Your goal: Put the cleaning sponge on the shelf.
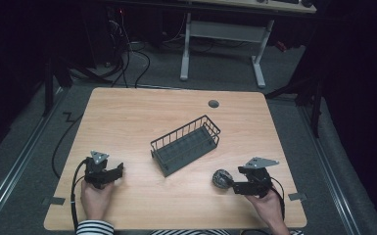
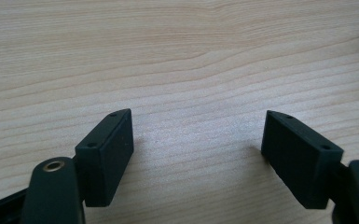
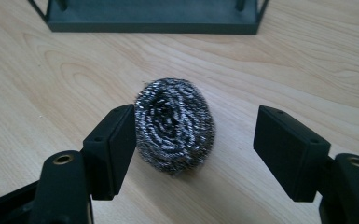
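A round steel-wool scourer point(image 1: 221, 177) lies on the wooden table point(image 1: 127, 117) at the front right. In the right gripper view the scourer point(image 3: 175, 123) sits between the jaws of my right gripper point(image 3: 193, 114). It is close against the left pad point(image 3: 116, 140), with a clear gap to the right one, so that gripper is open. From above, my right gripper point(image 1: 229, 184) points left at the scourer. My left gripper point(image 1: 119, 171) rests at the front left. Its jaws stand open over bare wood point(image 2: 198, 116) with nothing between them.
A dark wire basket point(image 1: 186, 143) stands in the table's middle, just beyond the scourer; its base point(image 3: 154, 21) shows ahead of the right gripper. A cable hole point(image 1: 213, 104) sits near the far edge. Beyond the table are a white desk frame point(image 1: 223, 34) and floor cables.
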The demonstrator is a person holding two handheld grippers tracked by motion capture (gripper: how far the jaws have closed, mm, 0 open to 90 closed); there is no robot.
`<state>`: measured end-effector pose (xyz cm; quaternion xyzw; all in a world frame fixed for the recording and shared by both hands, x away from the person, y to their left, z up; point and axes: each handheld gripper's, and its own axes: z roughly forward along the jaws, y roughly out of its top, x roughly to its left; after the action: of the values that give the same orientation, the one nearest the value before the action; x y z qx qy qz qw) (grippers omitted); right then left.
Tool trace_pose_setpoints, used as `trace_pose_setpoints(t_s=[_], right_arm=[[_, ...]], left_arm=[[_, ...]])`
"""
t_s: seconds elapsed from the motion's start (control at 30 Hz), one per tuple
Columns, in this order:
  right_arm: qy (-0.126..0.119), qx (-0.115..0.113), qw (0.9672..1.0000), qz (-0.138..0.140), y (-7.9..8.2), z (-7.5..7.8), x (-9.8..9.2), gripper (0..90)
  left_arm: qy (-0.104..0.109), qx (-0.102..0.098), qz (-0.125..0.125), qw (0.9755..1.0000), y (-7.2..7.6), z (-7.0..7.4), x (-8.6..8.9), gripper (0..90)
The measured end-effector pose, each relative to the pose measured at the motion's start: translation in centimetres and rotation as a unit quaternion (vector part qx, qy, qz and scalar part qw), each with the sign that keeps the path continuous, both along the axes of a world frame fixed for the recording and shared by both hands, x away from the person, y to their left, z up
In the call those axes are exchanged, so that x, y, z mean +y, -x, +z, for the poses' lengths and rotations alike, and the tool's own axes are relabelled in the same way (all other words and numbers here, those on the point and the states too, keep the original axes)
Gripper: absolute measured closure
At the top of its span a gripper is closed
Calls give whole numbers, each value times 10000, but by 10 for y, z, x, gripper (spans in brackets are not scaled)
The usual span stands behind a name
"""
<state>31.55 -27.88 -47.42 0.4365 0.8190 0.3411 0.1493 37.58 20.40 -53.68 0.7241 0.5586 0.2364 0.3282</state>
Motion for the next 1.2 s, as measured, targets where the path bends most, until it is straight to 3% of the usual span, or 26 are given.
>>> trace_pose_setpoints(t_s=[0.2, 0.53, 0.93, 1.2], right_arm=[[187, 176, 9994, 228, -6, -3, 14, 290], [358, 491, 9977, 300, -16, -13, 27, 285], [604, 740, 9950, 300, -22, -22, 34, 304], [632, 751, 9947, 309, -23, -23, 35, 337]], left_arm=[[15, -9, 7, 10000, 0, 0, 0, 256], [37, -8, -3, 10000, 0, 0, 1, 256], [42, -8, -5, 10000, 0, 0, 1, 256], [94, -2, -10, 10000, 0, 0, 2, 257]])
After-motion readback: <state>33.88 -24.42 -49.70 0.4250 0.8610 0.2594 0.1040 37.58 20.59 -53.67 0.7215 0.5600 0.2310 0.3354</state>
